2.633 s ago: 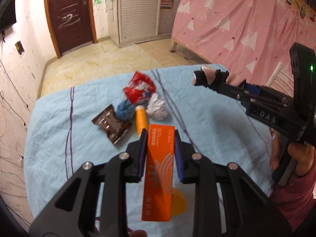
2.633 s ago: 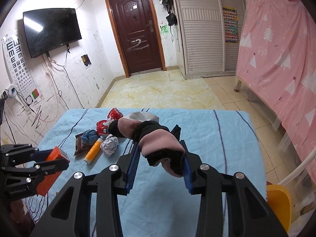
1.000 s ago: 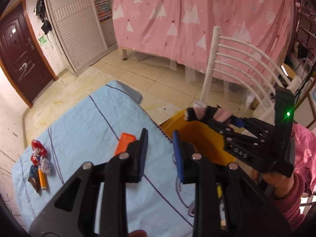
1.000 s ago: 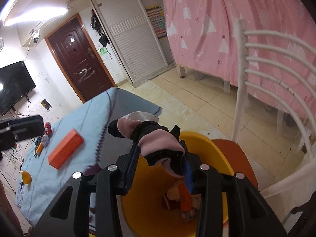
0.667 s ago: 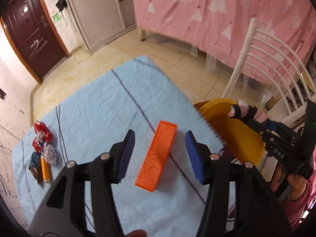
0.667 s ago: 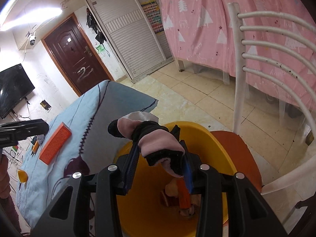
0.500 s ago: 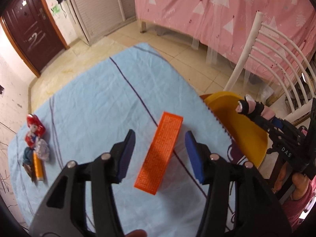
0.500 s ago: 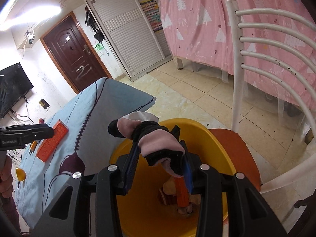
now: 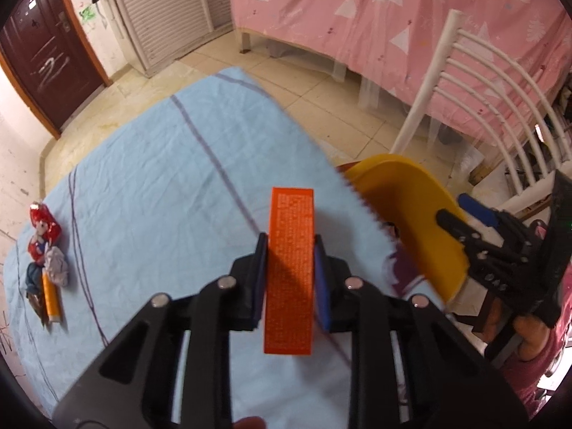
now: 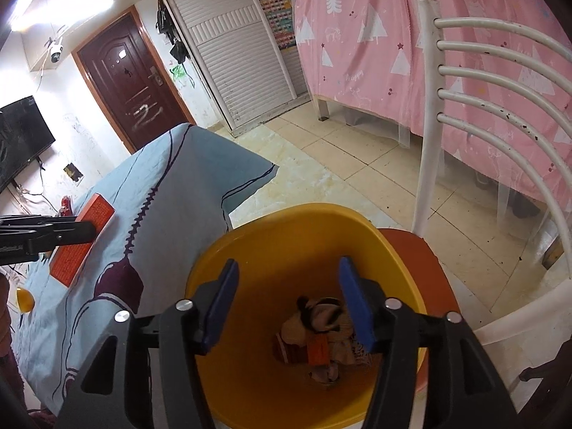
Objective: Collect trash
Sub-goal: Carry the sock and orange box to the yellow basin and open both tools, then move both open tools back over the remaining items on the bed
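Note:
My left gripper (image 9: 290, 250) is shut on an orange box (image 9: 291, 250) and holds it over the blue tablecloth (image 9: 161, 186) near the table's right edge. The box also shows in the right wrist view (image 10: 89, 228). My right gripper (image 10: 287, 300) is open and empty over the yellow bin (image 10: 282, 236), which also shows in the left wrist view (image 9: 411, 193). A pink and black sock (image 10: 321, 316) lies on other trash at the bin's bottom. More trash lies at the table's far left: a red wrapper (image 9: 44, 225), a crumpled white paper (image 9: 57, 268), an orange tube (image 9: 52, 298).
The bin stands on an orange-seated chair (image 10: 414, 250) with a white barred back (image 10: 482, 89) beside the table. A pink curtain (image 9: 393, 18) hangs behind. A dark red door (image 10: 132, 85) and a wall TV (image 10: 18, 136) are further off.
My right gripper has opened and the sock has dropped into the bin. My left gripper, open around the orange box half a second ago, has shut on it.

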A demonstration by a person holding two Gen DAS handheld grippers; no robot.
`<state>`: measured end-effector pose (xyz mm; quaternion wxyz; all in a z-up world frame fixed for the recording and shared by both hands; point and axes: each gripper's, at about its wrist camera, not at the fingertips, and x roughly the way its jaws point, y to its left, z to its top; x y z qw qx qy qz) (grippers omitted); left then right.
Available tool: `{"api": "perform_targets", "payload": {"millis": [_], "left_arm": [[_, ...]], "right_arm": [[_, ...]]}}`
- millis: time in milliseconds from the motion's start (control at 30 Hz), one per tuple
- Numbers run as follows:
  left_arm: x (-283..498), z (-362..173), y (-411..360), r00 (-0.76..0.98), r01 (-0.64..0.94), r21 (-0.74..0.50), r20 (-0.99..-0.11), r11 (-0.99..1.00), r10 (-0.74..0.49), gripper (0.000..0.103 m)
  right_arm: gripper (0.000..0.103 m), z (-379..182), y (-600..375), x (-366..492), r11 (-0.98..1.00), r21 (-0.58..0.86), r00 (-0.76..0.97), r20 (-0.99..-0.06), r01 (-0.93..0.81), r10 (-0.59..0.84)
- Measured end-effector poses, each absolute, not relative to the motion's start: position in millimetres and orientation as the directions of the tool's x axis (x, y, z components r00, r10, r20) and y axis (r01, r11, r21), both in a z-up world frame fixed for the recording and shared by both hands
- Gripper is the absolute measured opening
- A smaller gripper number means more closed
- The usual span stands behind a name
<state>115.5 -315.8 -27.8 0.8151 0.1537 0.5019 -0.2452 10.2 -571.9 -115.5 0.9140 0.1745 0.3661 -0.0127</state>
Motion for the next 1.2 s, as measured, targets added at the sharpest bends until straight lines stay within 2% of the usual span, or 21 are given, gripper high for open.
{"api": "perform_targets", "payload": {"millis": [433, 467, 500, 567, 867, 1200], "left_arm": [[83.7, -1.3, -391.7, 0.343, 0.679, -0.076, -0.847, 0.730, -0.406, 0.023], [83.2, -2.8, -394.9, 0.333, 0.681, -0.086, -0.848, 0.727, -0.412, 0.031], [83.0, -3.8, -398.3, 0.325, 0.683, -0.094, -0.849, 0.724, -0.417, 0.044], [81.3, -4.2, -402.2, 0.328, 0.687, -0.091, -0.846, 0.720, -0.421, 0.050], [82.6, 3.8, -381.0, 0.335, 0.668, -0.111, -0.838, 0.735, -0.431, 0.050], [99.1, 23.9, -310.8, 0.396, 0.597, -0.141, -0.805, 0.790, -0.443, 0.050]], "right_arm": [[0.054, -107.5, -607.7, -11.5, 0.910, 0.346, 0.771, -0.635, 0.226, 0.050], [0.054, -106.8, -610.6, -12.7, 0.908, 0.349, 0.773, -0.633, 0.231, 0.047], [0.054, -106.9, -613.4, -14.5, 0.906, 0.352, 0.775, -0.631, 0.236, 0.044], [0.054, -106.4, -618.2, -18.0, 0.901, 0.357, 0.779, -0.626, 0.245, 0.037], [0.054, -90.4, -606.2, -15.7, 0.914, 0.334, 0.786, -0.618, 0.229, 0.029], [0.055, -52.5, -554.4, 12.5, 0.950, 0.282, 0.800, -0.597, 0.131, 0.066]]}}
